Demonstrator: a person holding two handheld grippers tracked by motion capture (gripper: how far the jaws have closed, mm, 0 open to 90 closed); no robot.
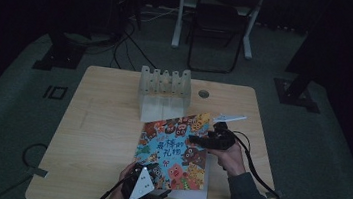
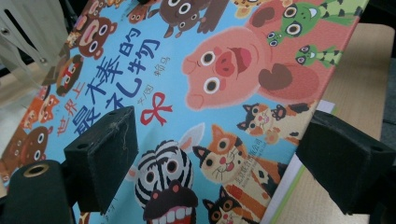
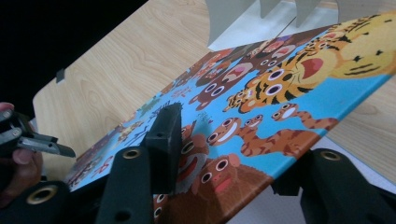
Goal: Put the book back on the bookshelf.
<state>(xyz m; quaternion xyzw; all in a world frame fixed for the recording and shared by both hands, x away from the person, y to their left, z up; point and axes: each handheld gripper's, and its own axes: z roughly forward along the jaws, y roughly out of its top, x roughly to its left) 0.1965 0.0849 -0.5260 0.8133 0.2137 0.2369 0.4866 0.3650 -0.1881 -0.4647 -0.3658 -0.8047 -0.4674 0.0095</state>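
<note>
A picture book [image 1: 174,149] with a blue cover full of cartoon animals lies on the wooden table [image 1: 100,131], its right side lifted. My right gripper [image 1: 205,140] is at the book's right edge. In the right gripper view [image 3: 229,163] one jaw stands over the cover [image 3: 280,93] and the other under it, with a clear gap between them. My left gripper [image 1: 156,172] is at the book's near left corner. Its jaws [image 2: 215,158] stand wide apart, one over the cover [image 2: 224,60] and one beyond its edge.
A pale slotted rack [image 1: 164,90] stands just behind the book at the table's back middle. White pages [image 1: 194,194] show under the raised cover. A round cable hole [image 1: 204,93] sits right of the rack. A chair [image 1: 217,28] stands beyond the table.
</note>
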